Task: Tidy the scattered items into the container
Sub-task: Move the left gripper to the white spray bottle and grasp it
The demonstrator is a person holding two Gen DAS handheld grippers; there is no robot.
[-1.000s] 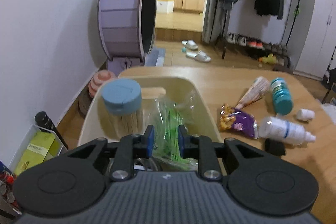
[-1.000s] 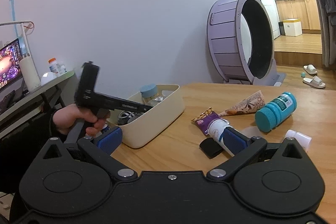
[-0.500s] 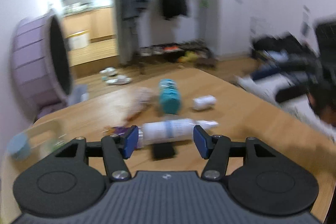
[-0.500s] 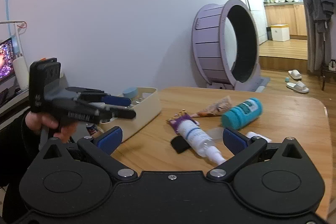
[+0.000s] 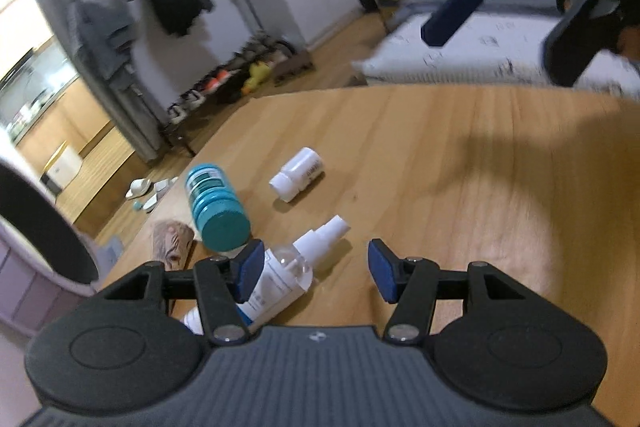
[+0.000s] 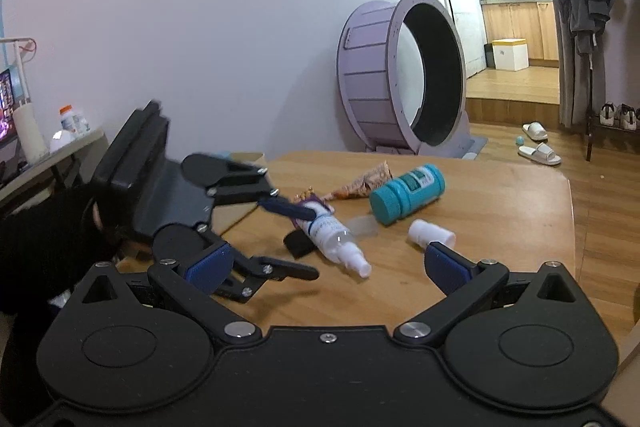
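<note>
Left tool [image 5: 316, 269]: hanging just above the table [image 5: 460, 163] with its jaws standing apart and nothing gripped; the white spray bottle [image 5: 288, 277] is lying on the wood with its body beside the tool's left pad and its nozzle reaching into the gap, no pad pressing on it. Right tool [image 6: 326, 267]: jaws spread wide, empty, pointing over the table towards the scattered things. Teal bottle [image 6: 406, 193]: lying on its side near the table's middle, cap towards the right tool. Small white bottle [image 6: 430, 233]: lying on its side, just beside the right tool's right pad in that view. Patterned snack packet [image 6: 360, 181]: lying flat behind the teal bottle. Small black object [image 6: 298, 243]: sitting against the spray bottle. Container [image 6: 240, 211]: mostly hidden behind the left tool at the table's left edge. Purple wheel [image 6: 400, 75]: standing on the floor beyond the table.
</note>
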